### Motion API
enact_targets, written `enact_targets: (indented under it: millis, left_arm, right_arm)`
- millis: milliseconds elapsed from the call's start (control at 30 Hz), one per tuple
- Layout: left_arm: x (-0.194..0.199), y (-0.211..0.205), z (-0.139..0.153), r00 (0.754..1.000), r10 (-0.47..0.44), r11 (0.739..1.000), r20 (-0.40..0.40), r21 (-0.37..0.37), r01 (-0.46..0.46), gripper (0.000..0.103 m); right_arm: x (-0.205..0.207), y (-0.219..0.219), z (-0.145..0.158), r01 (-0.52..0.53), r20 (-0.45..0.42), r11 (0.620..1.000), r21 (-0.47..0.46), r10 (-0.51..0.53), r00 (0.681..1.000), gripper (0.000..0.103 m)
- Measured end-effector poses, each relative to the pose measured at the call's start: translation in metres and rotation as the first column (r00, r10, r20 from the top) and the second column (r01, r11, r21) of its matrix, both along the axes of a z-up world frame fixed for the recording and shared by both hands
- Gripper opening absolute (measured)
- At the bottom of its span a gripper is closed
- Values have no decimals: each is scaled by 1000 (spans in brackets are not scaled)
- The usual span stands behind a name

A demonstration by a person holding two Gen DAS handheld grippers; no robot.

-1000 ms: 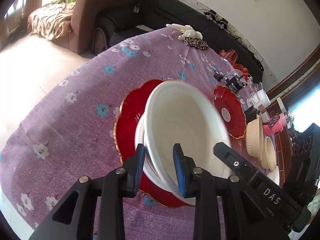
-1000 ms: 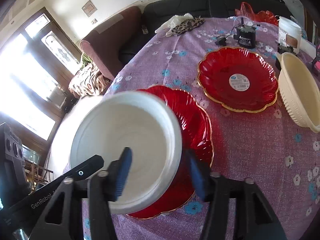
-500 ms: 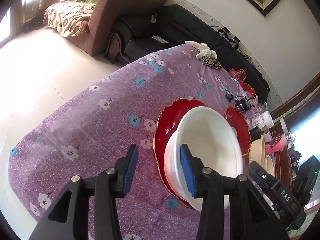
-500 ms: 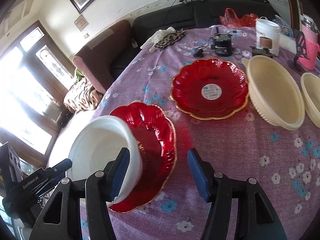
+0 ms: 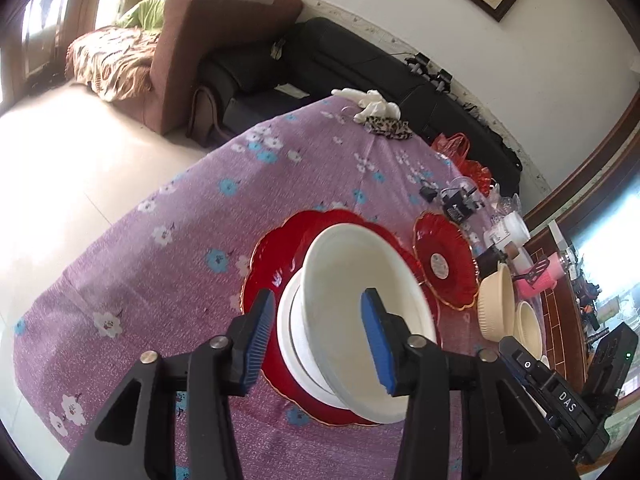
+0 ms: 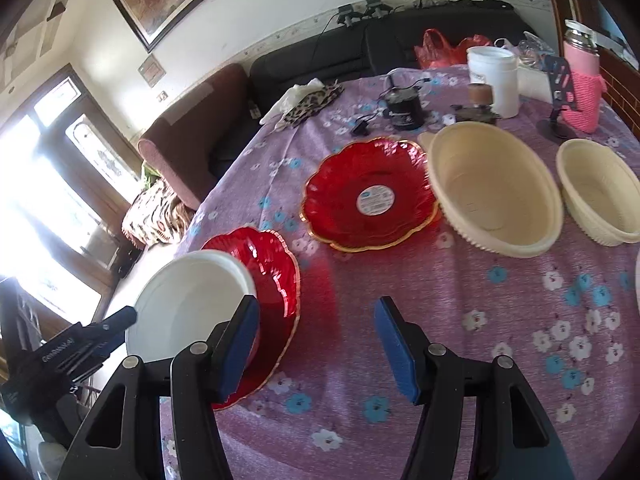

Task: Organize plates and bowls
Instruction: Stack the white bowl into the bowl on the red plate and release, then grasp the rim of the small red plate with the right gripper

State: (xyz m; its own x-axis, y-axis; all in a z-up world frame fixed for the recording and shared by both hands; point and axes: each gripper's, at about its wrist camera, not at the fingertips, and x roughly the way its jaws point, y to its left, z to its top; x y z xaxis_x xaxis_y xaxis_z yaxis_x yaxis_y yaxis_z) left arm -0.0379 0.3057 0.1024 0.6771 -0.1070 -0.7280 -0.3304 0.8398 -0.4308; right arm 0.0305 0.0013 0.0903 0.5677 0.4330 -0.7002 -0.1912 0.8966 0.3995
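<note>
Left gripper (image 5: 318, 336) jaws wide apart, empty. Right gripper (image 6: 316, 344) same. White bowls (image 5: 360, 320) stacked (two, maybe more) on red plate (image 5: 276, 264) near the tablecloth (image 6: 460, 292) edge. Second red plate (image 6: 370, 198) mid-table, touching large cream bowl (image 6: 494, 188); small cream bowl (image 6: 600, 192) just beside it.

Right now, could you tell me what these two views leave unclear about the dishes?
- White bowls, left view: how many are nested; the pad covers part of the stack.
- Near red plate, right view: the bowls and gripper finger hide its front.
- Small cream bowl, right view: its right rim is blurred near the frame edge.
</note>
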Motion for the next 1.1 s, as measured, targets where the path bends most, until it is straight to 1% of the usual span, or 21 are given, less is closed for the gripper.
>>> enact_targets:
  millis: [33, 67, 233, 367, 433, 600, 667, 700, 733, 833, 1000, 1100]
  left_arm:
    - [0, -1, 3, 1000, -1, 1000, 5, 5, 1, 56]
    - [0, -2, 5, 1000, -7, 1000, 8, 15, 6, 57]
    - [10, -21, 14, 997, -75, 996, -1, 43, 75, 58]
    - [16, -43, 19, 991, -133, 989, 0, 61, 132, 60]
    - [18, -55, 20, 988, -157, 986, 3, 65, 157, 64]
    - [18, -83, 24, 975, -222, 971, 16, 96, 219, 65]
    - [16, -93, 27, 969, -245, 963, 27, 121, 240, 68]
    - [15, -96, 28, 968, -250, 961, 31, 130, 244, 72]
    - [14, -98, 28, 967, -253, 960, 35, 134, 246, 74]
    - [17, -97, 26, 968, -249, 962, 31, 119, 244, 74]
    - [31, -88, 31, 971, -240, 966, 17, 104, 237, 74]
    - [52, -84, 39, 971, -238, 968, 1, 85, 237, 74]
  right_arm:
    - [1, -7, 0, 17, 1, 1000, 2, -17, 1000, 68]
    - [2, -16, -1, 39, -1, 999, 6, -39, 999, 69]
    - [11, -57, -14, 133, -43, 990, 42, -131, 990, 69]
    - [15, -83, -24, 187, -67, 981, 56, -183, 981, 69]
    - [16, -90, -28, 198, -77, 979, 55, -193, 978, 69]
    - [19, -102, -37, 209, -93, 976, 59, -203, 975, 69]
    - [18, -106, -38, 211, -88, 975, 64, -205, 975, 69]
    - [16, -109, -38, 217, -79, 974, 59, -213, 974, 69]
    - [15, -112, -38, 223, -69, 973, 54, -219, 973, 69]
    - [13, -120, -38, 239, -59, 970, 39, -236, 970, 69]
    - [21, -120, -35, 195, -72, 976, 97, -189, 979, 69]
    - [30, -107, -28, 137, -73, 977, 161, -126, 989, 69]
